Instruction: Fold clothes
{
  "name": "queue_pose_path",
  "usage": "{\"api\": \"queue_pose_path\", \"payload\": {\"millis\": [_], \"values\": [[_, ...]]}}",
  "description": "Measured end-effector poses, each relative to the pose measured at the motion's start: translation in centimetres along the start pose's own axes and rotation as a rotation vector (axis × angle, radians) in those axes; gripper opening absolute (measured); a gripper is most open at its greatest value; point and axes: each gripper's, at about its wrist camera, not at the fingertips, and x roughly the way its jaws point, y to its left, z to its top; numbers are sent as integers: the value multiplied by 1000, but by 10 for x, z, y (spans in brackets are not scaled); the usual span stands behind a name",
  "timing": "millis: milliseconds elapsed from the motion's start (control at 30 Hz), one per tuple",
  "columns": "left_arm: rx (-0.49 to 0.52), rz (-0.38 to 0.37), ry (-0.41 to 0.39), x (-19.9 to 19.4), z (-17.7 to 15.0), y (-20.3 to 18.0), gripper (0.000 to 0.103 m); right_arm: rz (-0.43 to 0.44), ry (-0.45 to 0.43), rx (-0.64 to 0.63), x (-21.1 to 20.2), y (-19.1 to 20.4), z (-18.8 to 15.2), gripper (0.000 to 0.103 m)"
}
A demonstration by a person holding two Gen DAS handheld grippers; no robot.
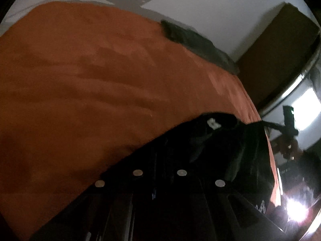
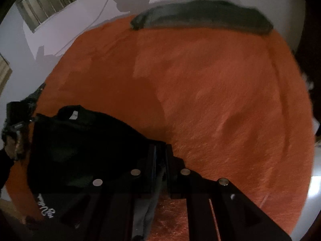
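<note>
A black garment [image 2: 84, 146] lies on a bed covered with an orange blanket [image 2: 210, 100], near the blanket's front edge. A small white label [image 1: 213, 123] shows at the neck opening, and pale cursive lettering [image 2: 45, 208] runs across the cloth close to the near edge in the right wrist view.

The right gripper [image 2: 160, 150] points down at the bed with its two dark fingers drawn nearly together. Grey-black cloth hangs in the narrow gap between them, so it is clamped on an edge of the black garment, at the garment's right side as that camera sees it. Orange pile shows just beyond the fingertips.

The left gripper [image 1: 160, 156] is hard to read: in its own view the fingers are black against black cloth and almost nothing separates them, so they appear closed, probably pinching a fold of the garment, though the picture is too dark to be sure that cloth sits between the pads. Seen from the right wrist camera, the left gripper sits at the garment's far left edge, where a hand [image 2: 14, 146] holds its body.

In the left wrist view, the right gripper appears at the far right, beyond the garment's stretched corner.

At the head of the bed a grey pillow [image 2: 202, 16] lies along the white wall [image 1: 210, 4]. A barred window [image 2: 46, 2] is set in the wall at upper left of the right wrist view, and a brown cabinet [image 1: 280, 50] stands beside the bed.
</note>
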Motion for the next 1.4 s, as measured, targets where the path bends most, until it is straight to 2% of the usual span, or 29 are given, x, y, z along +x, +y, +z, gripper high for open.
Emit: {"api": "queue_pose_path", "payload": {"millis": [67, 167, 400, 500, 567, 700, 833, 933, 1000, 1033, 1067, 1100, 1133, 1167, 1200, 1233, 1300, 1333, 1400], "values": [[-8, 17, -2, -1, -3, 4, 5, 12, -41, 22, -3, 5, -3, 8], [3, 61, -25, -2, -8, 6, 5, -1, -42, 47, 6, 7, -6, 8], [-5, 63, -74, -10, -5, 6, 5, -38, -53, 5, 6, 14, -3, 8], [-24, 60, -136, -21, -4, 8, 5, -3, -109, 38, -7, 16, 5, 8], [-23, 84, -145, -21, -1, 11, 5, 12, -145, 56, -15, 19, 13, 8], [-64, 153, -98, 1, 6, 25, 5, -85, -82, -8, 18, 24, 34, 8], [-97, 212, -60, 29, 12, 31, 5, -108, 16, 61, 69, 12, 43, 8], [-133, 237, -33, 43, 16, 34, 7, -130, 79, 81, 91, 9, 43, 9], [-146, 256, -6, 44, 17, 36, 8, -149, 121, 96, 100, 7, 43, 11], [-147, 265, -4, 41, 18, 35, 9, -164, 122, 114, 94, 6, 44, 20], [-148, 274, -2, 37, 19, 35, 11, -181, 107, 135, 85, 4, 45, 29], [-149, 283, 1, 34, 19, 35, 18, -192, 86, 154, 74, 3, 45, 36], [-150, 299, -17, 24, 19, 33, 27, -204, 48, 177, 56, 4, 42, 50], [-152, 319, -44, 11, 19, 30, 33, -209, 10, 198, 36, 5, 37, 59], [-151, 346, -73, -3, 17, 26, 52, -205, -19, 213, 20, 8, 30, 60], [-140, 413, -104, -18, 14, 21, 65, -179, -51, 230, 2, 13, 18, 60], [-118, 579, -156, -44, 4, 9, 66, -104, -106, 268, -30, 29, -15, 60], [-125, 628, -172, -57, -6, 0, 65, -83, -120, 283, -38, 38, -33, 60], [-168, 607, -184, -78, -39, -35, 64, -70, -139, 314, -46, 61, -70, 59]]}}
